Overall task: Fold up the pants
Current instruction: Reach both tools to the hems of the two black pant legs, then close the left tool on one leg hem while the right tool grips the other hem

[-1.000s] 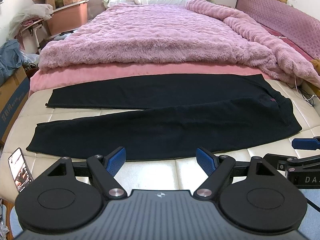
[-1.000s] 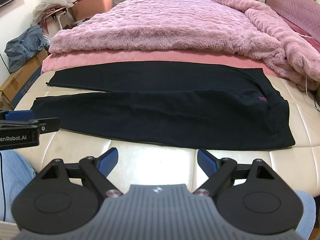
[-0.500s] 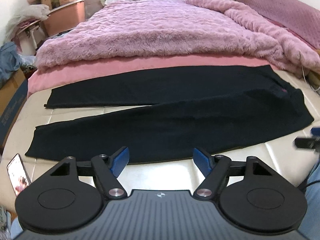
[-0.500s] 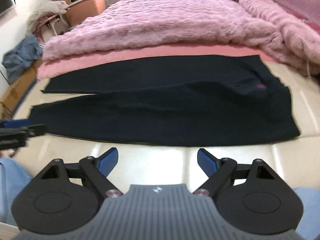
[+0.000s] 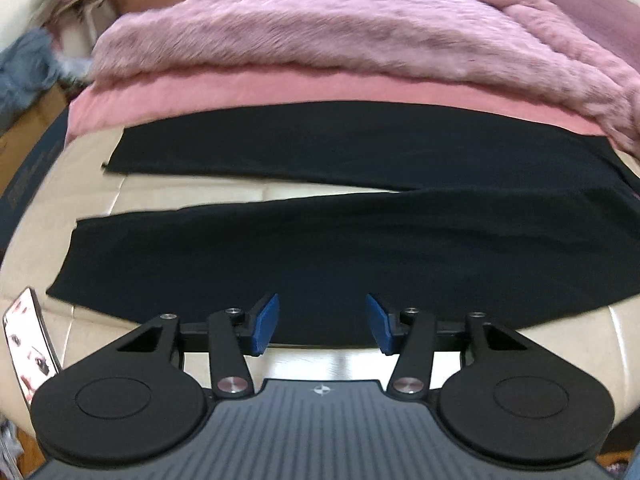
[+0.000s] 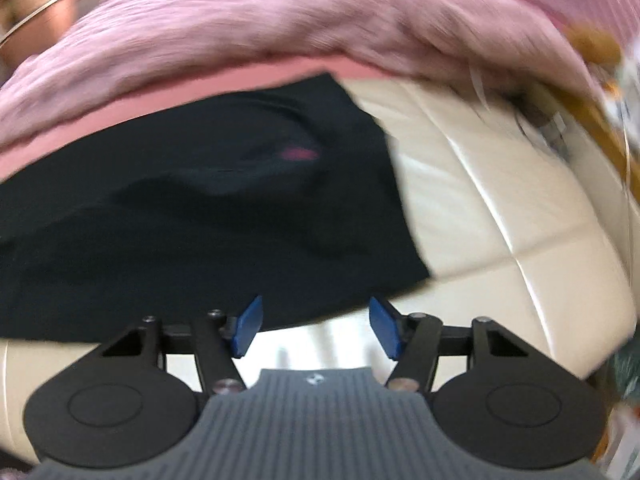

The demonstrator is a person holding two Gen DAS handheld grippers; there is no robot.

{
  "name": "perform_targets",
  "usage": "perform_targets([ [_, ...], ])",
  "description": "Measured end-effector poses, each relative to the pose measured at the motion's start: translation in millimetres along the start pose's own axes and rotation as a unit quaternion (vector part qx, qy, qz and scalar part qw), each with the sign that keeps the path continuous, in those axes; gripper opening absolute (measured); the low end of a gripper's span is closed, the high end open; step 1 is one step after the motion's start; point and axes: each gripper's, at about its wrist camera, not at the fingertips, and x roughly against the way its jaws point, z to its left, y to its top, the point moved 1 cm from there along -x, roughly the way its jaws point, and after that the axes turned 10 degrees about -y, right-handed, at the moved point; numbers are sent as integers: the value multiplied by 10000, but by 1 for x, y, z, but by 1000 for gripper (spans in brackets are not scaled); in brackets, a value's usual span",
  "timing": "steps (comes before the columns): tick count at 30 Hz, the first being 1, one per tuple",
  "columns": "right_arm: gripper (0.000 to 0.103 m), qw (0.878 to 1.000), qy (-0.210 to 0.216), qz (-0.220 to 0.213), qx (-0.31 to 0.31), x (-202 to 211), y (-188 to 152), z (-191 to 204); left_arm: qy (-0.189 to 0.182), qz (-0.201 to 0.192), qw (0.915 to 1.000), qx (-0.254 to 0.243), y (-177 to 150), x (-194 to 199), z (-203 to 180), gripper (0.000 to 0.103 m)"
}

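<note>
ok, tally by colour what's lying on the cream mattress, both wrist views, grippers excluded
Black: 1, the pants, both legs spread apart.
Pink: 2, the fluffy pink blanket and the flat pink sheet under it.
Other: 1, the phone, lit screen, at the mattress edge.
Total: 4

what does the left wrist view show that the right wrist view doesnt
Only the left wrist view shows both legs of the black pants down to their hems, with a wedge of cream mattress between them, and a phone at the lower left edge.

Only the right wrist view shows the waist end with its small pink tag, and a brown plush toy at the upper right.

Both show the pants, mattress, pink fuzzy blanket, and open tongs, recently narrowing, with nothing between them: left tongs, right tongs.
</note>
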Motion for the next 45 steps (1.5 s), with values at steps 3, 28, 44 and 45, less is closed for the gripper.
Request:
perform_targets([
  [3, 56, 9957, 79, 312, -869, -29, 8, -40, 82, 124, 9998, 148, 1, -11, 10, 56],
  [28, 0, 9734, -398, 387, -2224, -69, 17, -107, -353, 896, 9953, -98, -13, -50, -5, 27],
  [44, 29, 9971, -136, -274, 692, -17, 19, -57, 188, 1153, 9160, -3837, -39, -20, 15, 35],
  [45, 34, 9952, -151, -305, 915, -16, 16, -51, 282, 1175, 9089, -3991, -42, -22, 17, 36],
])
